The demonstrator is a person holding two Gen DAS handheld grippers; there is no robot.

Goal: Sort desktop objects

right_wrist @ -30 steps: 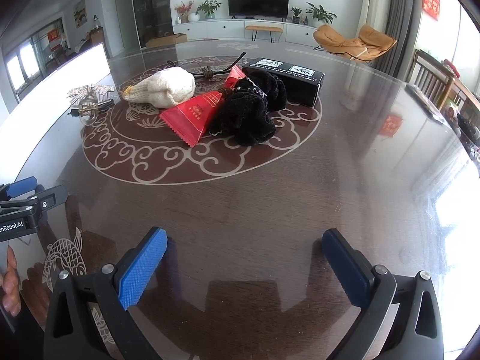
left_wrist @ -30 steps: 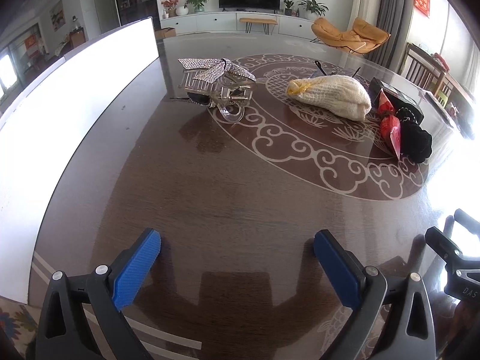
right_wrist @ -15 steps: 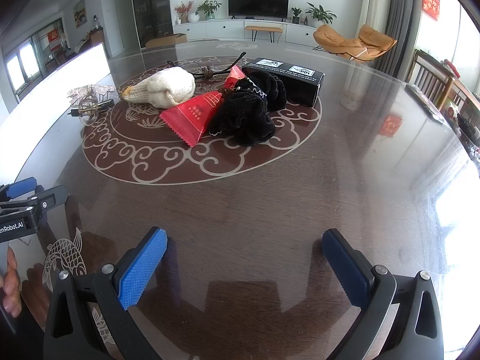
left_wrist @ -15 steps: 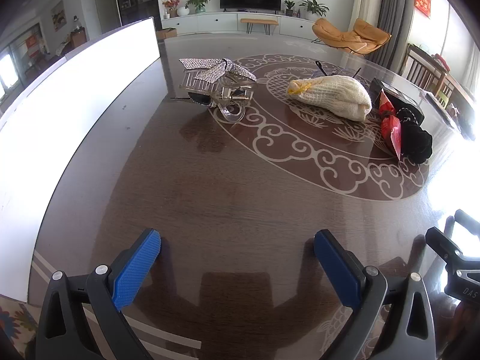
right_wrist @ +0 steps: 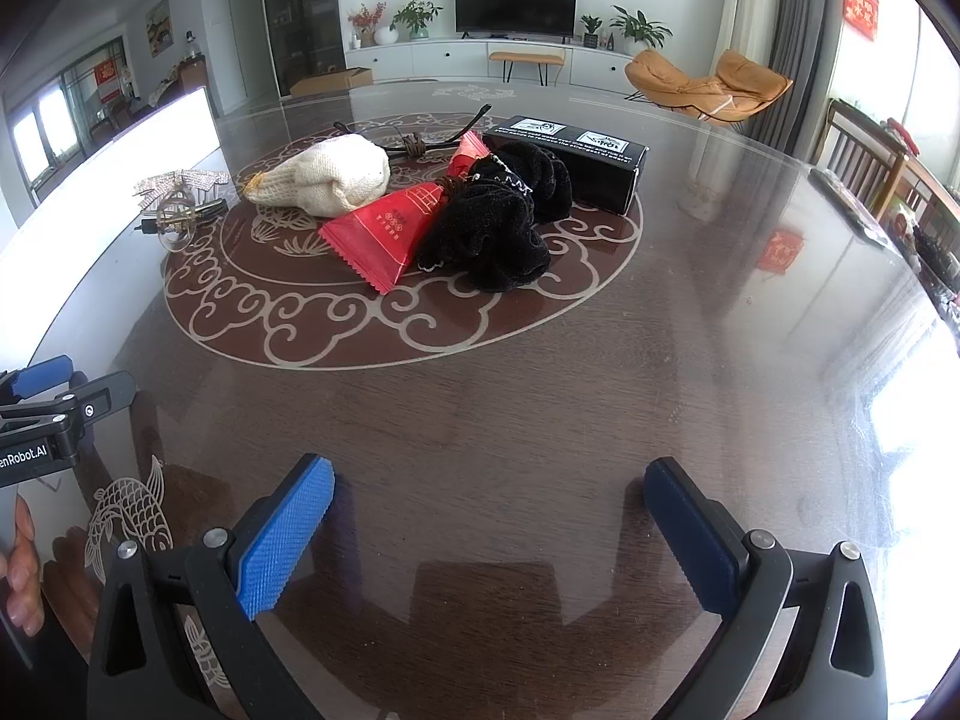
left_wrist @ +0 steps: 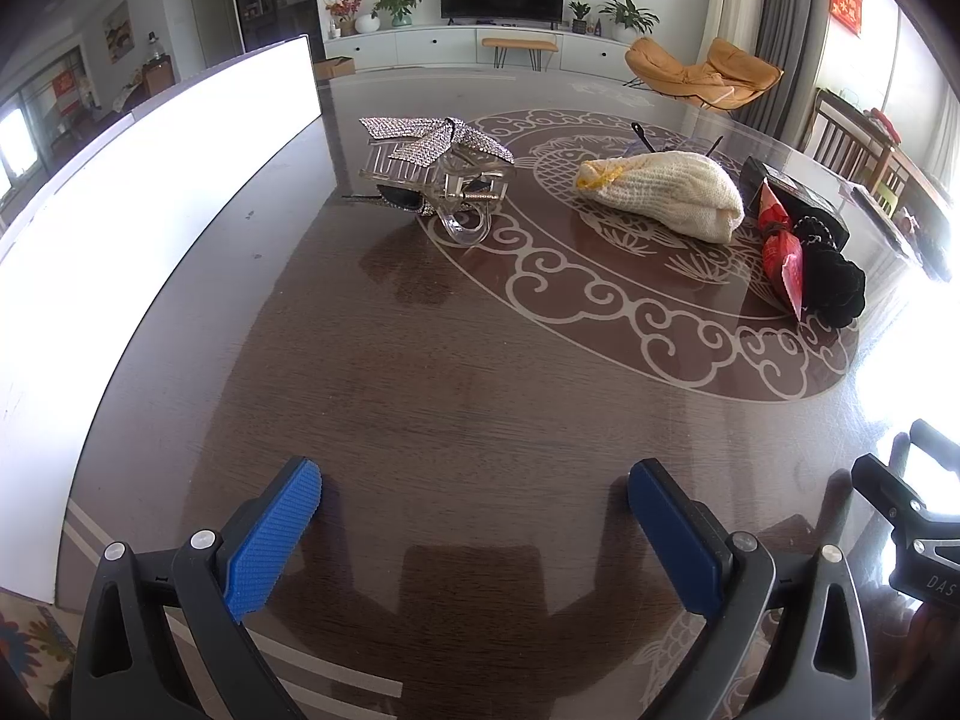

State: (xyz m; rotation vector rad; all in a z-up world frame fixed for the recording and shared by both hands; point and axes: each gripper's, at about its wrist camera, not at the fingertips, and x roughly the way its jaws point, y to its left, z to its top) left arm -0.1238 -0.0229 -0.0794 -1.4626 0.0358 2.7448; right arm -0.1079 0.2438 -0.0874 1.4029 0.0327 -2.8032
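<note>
Left gripper (left_wrist: 474,507) low over the near edge of the surface (left_wrist: 456,372), jaws spread wide, nothing between the blue pads. Right gripper (right_wrist: 489,510) likewise spread and empty, at the same near edge, just to the right of the left one. Part of the person's hand (right_wrist: 21,576) shows at the left margin of the right wrist view, on the left gripper's handle.

All items lie well ahead of both grippers, around the pale scroll medallion (left_wrist: 654,306) inlaid in the dark wood-grain top.

- Clear hair claw clip (left_wrist: 438,177) with a rhinestone bow on top, at the medallion's left rim. It sits on a dark, slim object I cannot identify. Stands apart from the other things.
- Cream knitted pouch (left_wrist: 666,195) lying on its side inside the medallion, yellow at its tied end, which points toward the clip.
- Red foil packet (right_wrist: 390,225), just right of the pouch, one end touching the black fabric.
- Black fabric bundle (right_wrist: 498,222), crumpled, lying against the packet and against the box behind it.
- Black box (right_wrist: 570,159) with white labels, at the far right of the cluster, lying flat.
- Thin dark cord (right_wrist: 414,144), knotted, behind the pouch and the packet.

A long white panel (left_wrist: 120,192) runs along the left edge of the surface. Strong glare on the glossy top at the right.
</note>
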